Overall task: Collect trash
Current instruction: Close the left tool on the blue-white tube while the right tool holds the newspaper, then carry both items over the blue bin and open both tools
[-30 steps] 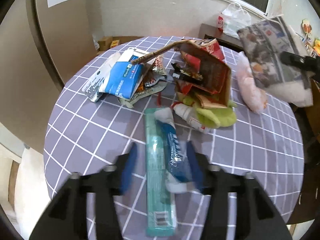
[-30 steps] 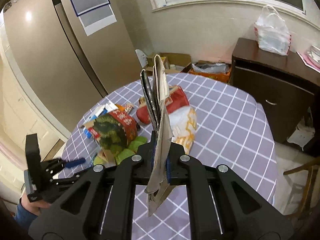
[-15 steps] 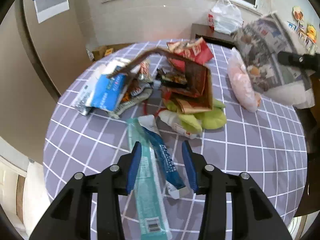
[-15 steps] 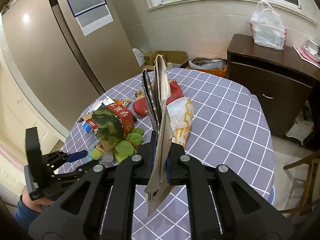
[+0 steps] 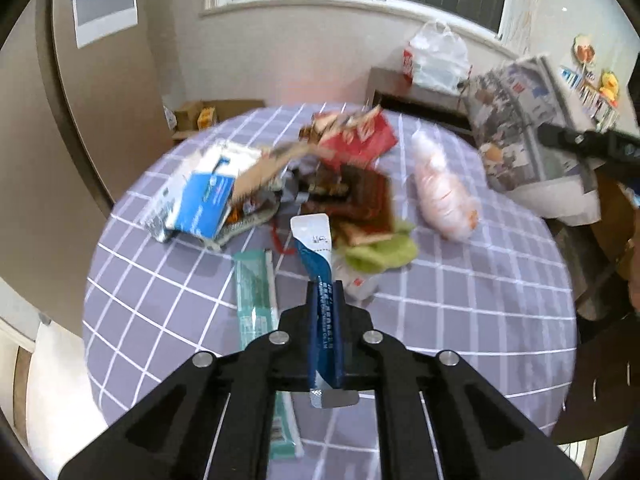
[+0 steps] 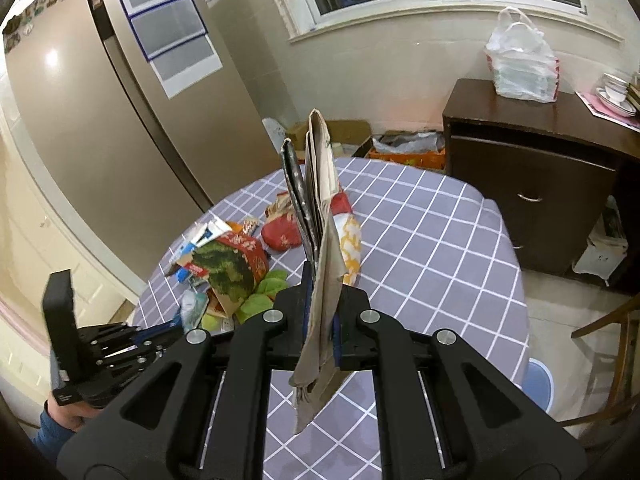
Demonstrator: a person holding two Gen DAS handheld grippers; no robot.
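Covered by a lilac cloth checked in white, a round desk (image 5: 460, 320) is shown before a window wall, with a dark wooden cabinet (image 6: 532, 176) behind it and a white plastic bag (image 6: 520, 68) set on the cabinet top. A tall beige refrigerator (image 6: 100, 140) is seen at the left of the right wrist view.

The left gripper (image 5: 325, 292) is seen pressed together on a blue-and-white toothpaste tube (image 5: 316, 252) — its jaws have just been closing, with the tube between them. The tube is pinched near its lower half and its white flat end is raised over the desk. Just to the left of it, a long teal packet (image 5: 256, 300) is left lying flat on the cloth.

Beyond the tube a heap of trash is gathered near the middle of the desk: a blue-and-white carton (image 5: 204, 200), a torn brown paper bag (image 5: 360, 204), a red packet (image 5: 360, 136), a crumpled green wrapper (image 5: 380, 252) and, slightly apart to the right, a pale pink-and-orange bag (image 5: 440, 192).

The right gripper (image 6: 322, 284) is shown clamped on a folded newspaper (image 6: 320, 200), which is held upright edge-on to its own camera and raised above the desk. In the left wrist view the same newspaper is seen broadside at the right edge.
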